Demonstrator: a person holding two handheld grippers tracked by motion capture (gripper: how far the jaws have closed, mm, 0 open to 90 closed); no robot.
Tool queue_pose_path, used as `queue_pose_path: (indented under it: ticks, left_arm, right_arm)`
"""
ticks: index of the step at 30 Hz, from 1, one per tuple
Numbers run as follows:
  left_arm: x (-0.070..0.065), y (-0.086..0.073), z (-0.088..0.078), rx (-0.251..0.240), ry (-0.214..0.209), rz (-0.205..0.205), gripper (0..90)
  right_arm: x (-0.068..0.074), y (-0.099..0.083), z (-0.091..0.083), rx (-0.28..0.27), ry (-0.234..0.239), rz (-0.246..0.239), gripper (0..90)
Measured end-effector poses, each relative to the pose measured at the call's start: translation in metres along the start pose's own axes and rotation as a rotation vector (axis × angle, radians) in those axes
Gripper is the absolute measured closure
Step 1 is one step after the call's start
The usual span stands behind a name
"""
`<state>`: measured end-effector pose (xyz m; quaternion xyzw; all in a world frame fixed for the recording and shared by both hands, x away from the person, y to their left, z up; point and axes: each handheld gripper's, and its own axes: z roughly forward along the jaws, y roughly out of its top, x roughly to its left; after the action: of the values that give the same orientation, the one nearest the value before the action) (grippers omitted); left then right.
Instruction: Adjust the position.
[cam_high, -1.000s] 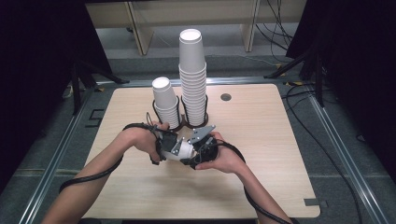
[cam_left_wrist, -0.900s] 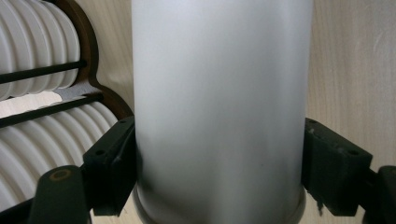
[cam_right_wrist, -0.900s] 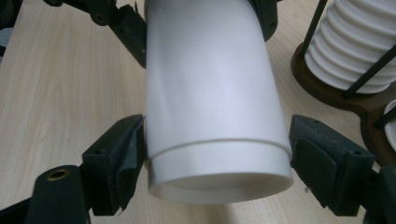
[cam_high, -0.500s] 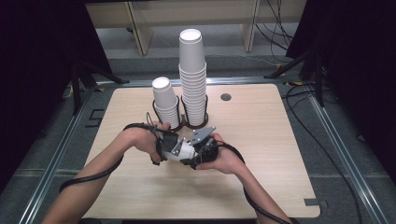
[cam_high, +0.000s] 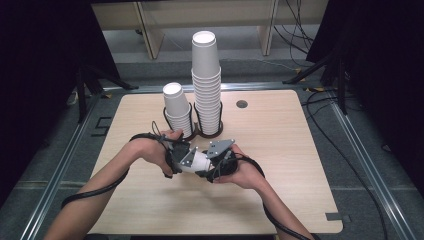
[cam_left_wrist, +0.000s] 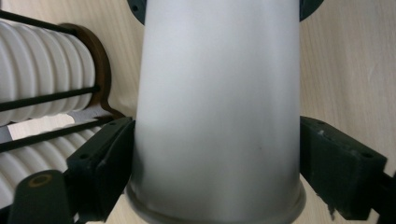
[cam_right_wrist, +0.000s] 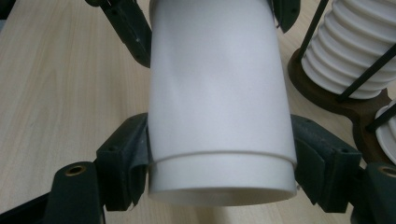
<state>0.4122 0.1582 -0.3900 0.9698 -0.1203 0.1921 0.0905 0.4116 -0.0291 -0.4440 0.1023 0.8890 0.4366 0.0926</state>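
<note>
A white paper cup (cam_high: 196, 161) lies on its side, held just above the middle of the table between my two grippers. My left gripper (cam_high: 186, 159) is shut on it. In the left gripper view the jaws press both sides of the cup (cam_left_wrist: 217, 116) close to its rolled rim. My right gripper (cam_high: 212, 163) is shut on the other end. In the right gripper view a step line crosses the cup (cam_right_wrist: 217, 93) between the jaws, as if two cups are nested. The left gripper's fingers (cam_right_wrist: 128, 30) show at the far end.
A dark wire cup holder (cam_high: 202, 134) stands just behind the grippers with a tall stack (cam_high: 206, 80) and a short stack (cam_high: 177, 112) of upturned white cups. A small round hole (cam_high: 242, 104) is at the back right. Cables trail along both forearms.
</note>
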Motion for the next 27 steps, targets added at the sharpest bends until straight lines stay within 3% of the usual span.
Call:
queue_pose_path:
  ticks: [1, 2, 4, 6, 7, 8, 9, 10, 11, 17, 19, 21, 22, 23, 24, 25, 26, 27]
  left_arm:
    - [0.0, 0.0, -0.001, -0.009, 0.004, 0.001, 10.2]
    - [0.0, -0.001, -0.001, -0.022, 0.007, -0.008, 9.1]
    - [0.0, -0.002, -0.002, -0.046, 0.01, -0.019, 7.3]
    - [0.001, -0.004, -0.002, -0.066, 0.016, -0.031, 5.6]
    - [0.001, -0.005, -0.002, -0.085, 0.021, -0.042, 5.1]
    - [0.001, -0.006, -0.002, -0.096, 0.026, -0.054, 4.7]
    - [0.001, -0.008, -0.003, -0.109, 0.031, -0.06, 4.2]
    - [0.001, -0.009, -0.003, -0.124, 0.037, -0.068, 3.7]
    - [0.0, -0.011, -0.003, -0.145, 0.04, -0.082, 3.3]
    - [-0.003, -0.023, -0.006, -0.226, 0.063, -0.144, 1.0]
    - [-0.003, -0.028, -0.006, -0.245, 0.074, -0.163, 0.6]
    - [-0.005, -0.032, -0.004, -0.278, 0.072, -0.186, 0.4]
    - [-0.006, -0.035, -0.002, -0.295, 0.07, -0.202, 0.3]
    - [-0.006, -0.037, -0.001, -0.308, 0.065, -0.209, 0.2]
    - [-0.007, -0.039, 0.001, -0.325, 0.064, -0.225, 0.0]
    - [-0.008, -0.041, 0.002, -0.342, 0.065, -0.236, 0.0]
    - [-0.009, -0.043, 0.004, -0.353, 0.062, -0.245, 0.0]
    - [-0.009, -0.045, 0.006, -0.36, 0.062, -0.254, 0.0]
  right_arm:
    - [0.001, -0.001, -0.001, 0.009, 0.008, 0.014, 27.0]
    - [0.0, -0.001, -0.001, 0.007, 0.008, -0.009, 27.0]
    - [0.002, -0.003, -0.002, 0.015, 0.002, 0.017, 27.0]
    - [0.001, -0.004, -0.002, 0.005, 0.002, 0.002, 27.0]
    - [0.002, -0.006, -0.003, 0.008, -0.002, 0.021, 27.0]
    - [0.0, -0.006, -0.003, 0.001, -0.007, -0.022, 27.0]
    - [0.0, -0.007, -0.003, 0.003, -0.009, -0.016, 27.0]
    - [0.002, -0.008, -0.004, 0.006, -0.004, 0.025, 27.0]
    - [-0.001, -0.009, -0.004, -0.003, -0.022, -0.025, 27.0]
    - [-0.002, -0.016, -0.007, -0.02, -0.02, -0.005, 27.0]
    - [0.0, -0.019, -0.008, -0.029, -0.022, 0.022, 27.0]
    - [-0.002, -0.021, -0.009, -0.045, -0.033, -0.004, 27.0]
    - [0.001, -0.022, -0.009, -0.04, -0.025, 0.05, 27.0]
    - [-0.002, -0.023, -0.009, -0.049, -0.033, -0.001, 27.0]
    - [-0.002, -0.023, -0.009, -0.056, -0.034, -0.006, 27.0]
    - [0.001, -0.024, -0.009, -0.047, -0.023, 0.037, 27.0]
    - [-0.001, -0.025, -0.009, -0.055, -0.029, 0.003, 27.0]
    - [-0.001, -0.025, -0.009, -0.059, -0.028, 0.001, 27.0]
